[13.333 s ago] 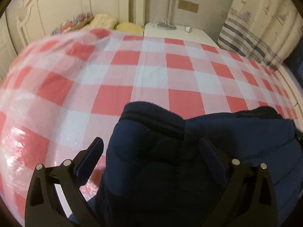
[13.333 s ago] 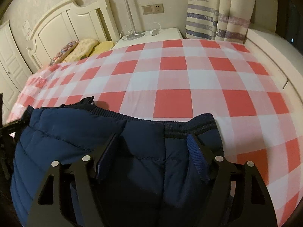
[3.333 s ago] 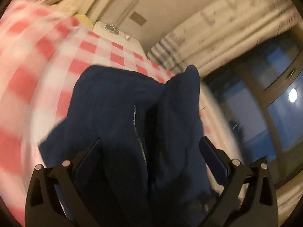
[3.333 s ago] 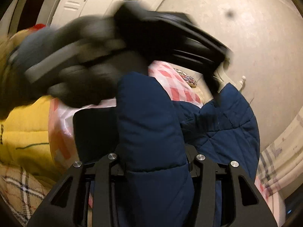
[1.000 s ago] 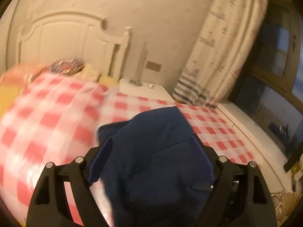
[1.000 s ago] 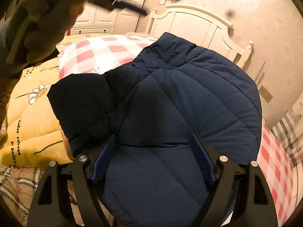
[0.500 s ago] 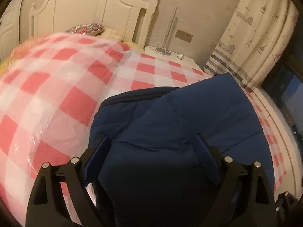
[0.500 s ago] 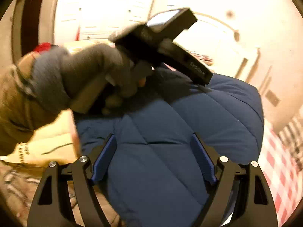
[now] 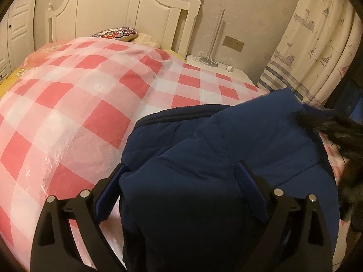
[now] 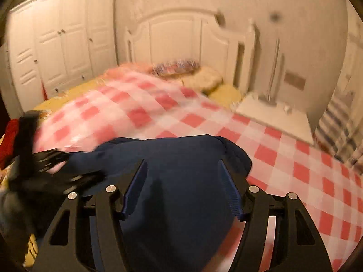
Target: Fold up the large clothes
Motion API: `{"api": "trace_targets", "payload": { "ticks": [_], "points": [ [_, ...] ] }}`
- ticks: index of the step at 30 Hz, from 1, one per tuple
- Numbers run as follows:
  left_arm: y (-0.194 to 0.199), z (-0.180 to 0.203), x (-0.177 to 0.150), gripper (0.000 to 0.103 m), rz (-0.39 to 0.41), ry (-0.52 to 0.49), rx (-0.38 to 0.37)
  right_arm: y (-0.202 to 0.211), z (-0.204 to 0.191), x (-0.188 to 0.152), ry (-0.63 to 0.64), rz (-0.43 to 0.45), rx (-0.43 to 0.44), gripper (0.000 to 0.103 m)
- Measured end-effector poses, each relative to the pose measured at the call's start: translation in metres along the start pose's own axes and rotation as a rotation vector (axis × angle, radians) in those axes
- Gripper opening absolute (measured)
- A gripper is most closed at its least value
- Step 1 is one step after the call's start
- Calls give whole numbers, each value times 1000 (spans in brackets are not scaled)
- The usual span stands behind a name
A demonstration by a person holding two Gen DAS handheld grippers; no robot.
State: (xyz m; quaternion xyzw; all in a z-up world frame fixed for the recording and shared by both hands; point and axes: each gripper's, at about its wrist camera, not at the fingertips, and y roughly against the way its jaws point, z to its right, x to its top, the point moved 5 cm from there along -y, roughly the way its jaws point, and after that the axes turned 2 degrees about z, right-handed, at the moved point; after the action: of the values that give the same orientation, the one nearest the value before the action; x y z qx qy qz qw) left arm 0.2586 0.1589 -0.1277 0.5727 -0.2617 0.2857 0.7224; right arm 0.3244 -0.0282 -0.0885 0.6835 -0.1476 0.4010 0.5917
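One navy quilted jacket (image 9: 226,158) on show, lying on one bed with one red-and-white checked cover (image 9: 90,95). Two tools in play, the left tool (image 9: 181,190) and the right tool (image 10: 181,188), each with two fingers. At the back: one white headboard (image 9: 127,15), one nightstand (image 9: 217,68), one patterned cushion (image 9: 118,32).

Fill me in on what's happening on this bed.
A person with a gripper in each hand is folding a dark blue padded jacket on a bed with a red and white checked cover. The jacket lies bunched on the cover. The left gripper has its jaws opening, with jacket cloth between them. The right gripper is over the jacket too, its jaws closing with cloth between them; that view is blurred, so a firm grip cannot be confirmed.
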Motion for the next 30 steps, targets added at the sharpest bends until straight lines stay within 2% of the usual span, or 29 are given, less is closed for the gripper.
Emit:
{"api": "trace_targets", "payload": {
  "ticks": [1,3,10,12,15,17,19,22,24,30],
  "points": [
    [-1,-1,0,96,-3,3,18,-24,0,-7,12,-62,0,66],
    [-5,-4,1,96,-18,9,40,-45,9,-9,-21,-115,28,69],
    [-9,-7,-1,99,-43,13,39,-49,9,-3,34,-182,15,72],
    [-9,-7,-1,100,-44,8,44,-38,8,5,44,-178,-15,72],
    [-11,-7,-1,101,-49,4,49,-8,5,19,36,-81,-2,72],
    [-11,-7,-1,101,-54,2,52,0,5,24,39,-49,-16,71],
    [-13,-7,-1,101,-61,1,52,-11,5,21,59,-76,-39,72],
    [-15,-8,-1,101,-71,-2,70,-60,6,-4,51,-197,-11,78],
    [-20,-9,-1,101,-92,9,60,-68,13,-5,-2,-220,22,80],
    [-25,-12,-3,101,-123,33,22,-62,12,-7,13,-205,-26,81]
  ]
}}
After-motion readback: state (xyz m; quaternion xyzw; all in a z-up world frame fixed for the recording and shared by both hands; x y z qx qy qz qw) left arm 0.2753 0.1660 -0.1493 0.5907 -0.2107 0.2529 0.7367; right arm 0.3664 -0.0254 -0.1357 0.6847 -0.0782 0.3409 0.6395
